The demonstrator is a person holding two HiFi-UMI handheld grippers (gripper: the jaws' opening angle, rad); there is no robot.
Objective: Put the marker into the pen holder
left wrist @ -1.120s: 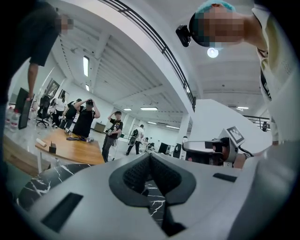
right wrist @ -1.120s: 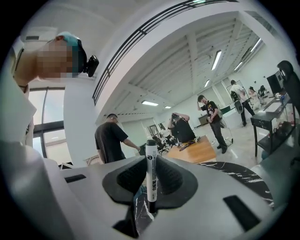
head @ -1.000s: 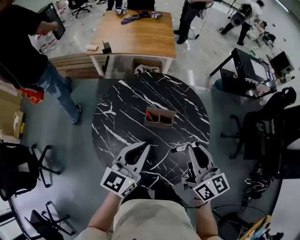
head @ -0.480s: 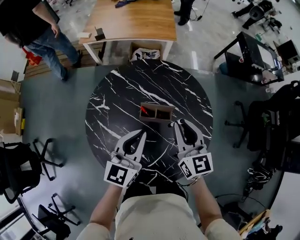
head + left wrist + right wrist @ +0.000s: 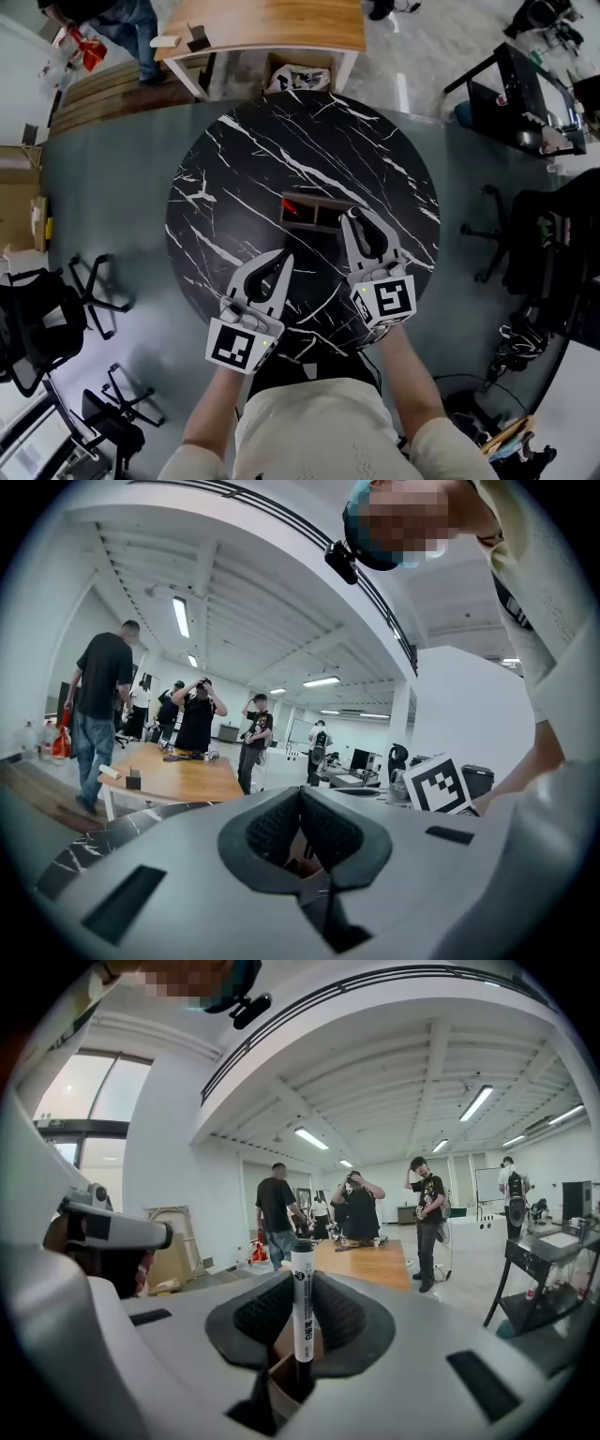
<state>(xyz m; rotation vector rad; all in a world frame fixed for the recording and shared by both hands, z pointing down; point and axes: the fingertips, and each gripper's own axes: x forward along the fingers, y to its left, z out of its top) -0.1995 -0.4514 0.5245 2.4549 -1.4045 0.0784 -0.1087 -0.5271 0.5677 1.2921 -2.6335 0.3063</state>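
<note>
A brown pen holder with compartments stands near the middle of the round black marble table; something red leans in its left compartment. My right gripper reaches over the holder's right end, shut on a white marker with a black cap. In the right gripper view the marker stands upright between the pads, its lower end over an open compartment of the pen holder. My left gripper rests lower left of the holder, apart from it, jaws shut with nothing held.
A wooden table stands beyond the marble one, with a box under its edge. Office chairs sit at the left, a dark desk at the right. Several people stand far off in both gripper views.
My right gripper has moved forward and up to the pen holder, bringing the marker over its right end. The left gripper has hardly moved. The head view has shifted.
</note>
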